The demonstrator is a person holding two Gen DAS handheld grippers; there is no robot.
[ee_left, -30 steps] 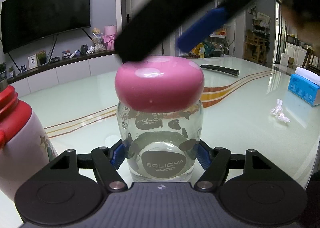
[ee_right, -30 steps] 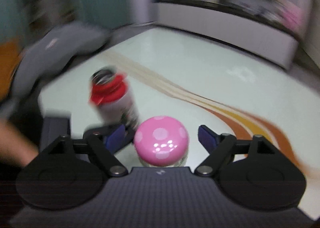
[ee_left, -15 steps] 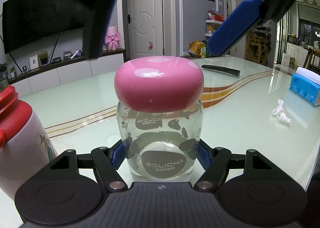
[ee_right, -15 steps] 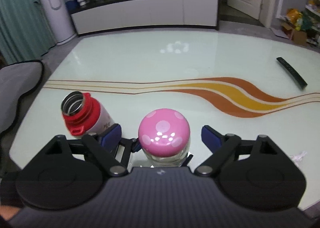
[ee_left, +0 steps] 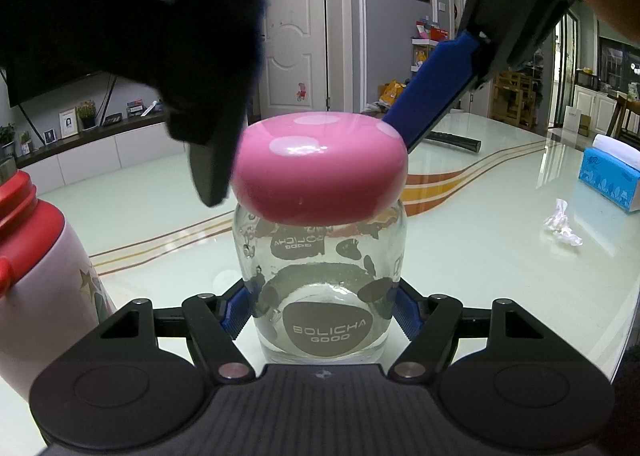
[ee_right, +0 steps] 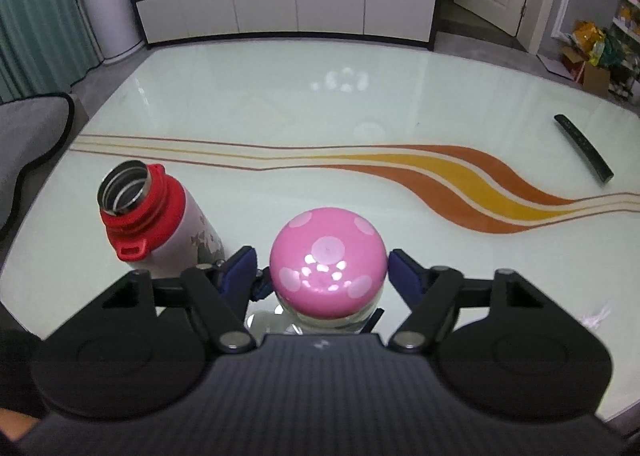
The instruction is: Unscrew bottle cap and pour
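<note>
A clear glass bottle [ee_left: 322,276] with dark spots and a "BOLICHA GOOD" label stands on the glass table. It wears a pink dotted mushroom cap [ee_left: 320,172], also seen from above in the right wrist view [ee_right: 328,260]. My left gripper [ee_left: 320,310] is shut on the bottle's lower body. My right gripper [ee_right: 322,272] is above, its blue pads on either side of the cap with small gaps, open. In the left wrist view one of its blue fingers [ee_left: 436,92] slants down behind the cap.
An open pink flask with a red collar [ee_right: 148,216] stands just left of the bottle, also at the left wrist view's edge [ee_left: 36,276]. A black remote [ee_right: 584,148], a crumpled tissue [ee_left: 562,224] and a blue tissue box [ee_left: 610,176] lie to the right.
My right gripper has swung in over the bottle and come down, so its pads now flank the cap. The left gripper and bottle have not moved.
</note>
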